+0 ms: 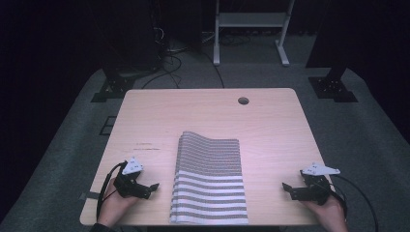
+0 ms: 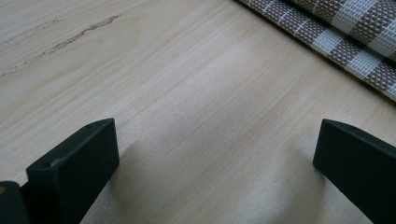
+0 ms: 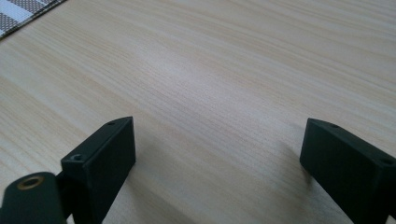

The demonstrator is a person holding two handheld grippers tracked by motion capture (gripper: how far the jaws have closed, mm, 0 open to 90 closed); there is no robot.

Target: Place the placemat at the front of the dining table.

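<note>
Both tools, left point(image 1: 153, 186) and right point(image 1: 286, 186), rest wide and empty beside the striped cloth point(image 1: 209, 179) (folded, at 6 o'clock on the table point(image 1: 145, 116)). Likely pre-grasp; next, each must close on an edge.

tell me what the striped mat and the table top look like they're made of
The striped mat looks like a woven synthetic mesh, perhaps vinyl: an open grid weave shows in its brown and white bands, matt. The table top looks like pale wood or wood-grain laminate, with fine straight grain lines and a smooth, faintly glossy finish; which one is hard to tell.
</note>
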